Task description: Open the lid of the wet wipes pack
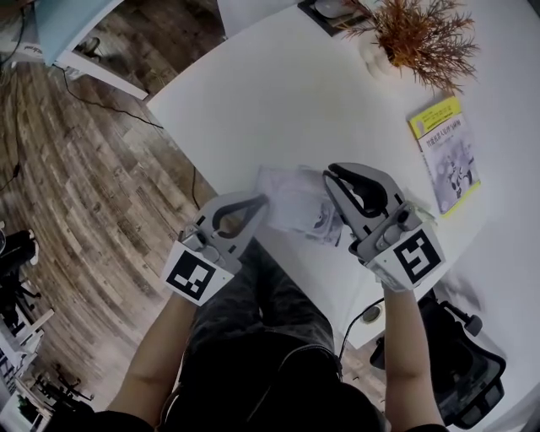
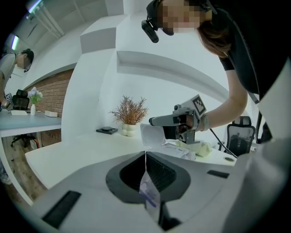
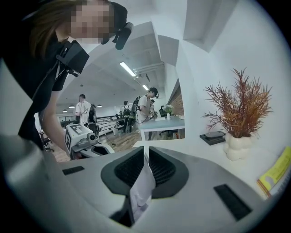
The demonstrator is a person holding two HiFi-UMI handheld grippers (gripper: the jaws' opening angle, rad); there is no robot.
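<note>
The wet wipes pack (image 1: 297, 205), white and crinkled with a little purple print, hangs over the near edge of the white table (image 1: 278, 101) between my two grippers. My left gripper (image 1: 260, 202) is shut on the pack's thin left edge (image 2: 148, 190). My right gripper (image 1: 331, 175) is shut on a thin white flap (image 3: 142, 185) at the pack's right side. In the left gripper view that flap (image 2: 153, 134) stands up from the pack's body (image 2: 181, 150), below the right gripper (image 2: 154, 121). The left gripper (image 3: 86, 139) shows low at the left of the right gripper view.
A dried plant in a white vase (image 1: 413, 34) stands at the table's far side beside a dark flat item (image 1: 329, 12). A yellow-green booklet (image 1: 445, 153) lies to the right. An office chair (image 1: 466, 367) is at the lower right. People stand in the background.
</note>
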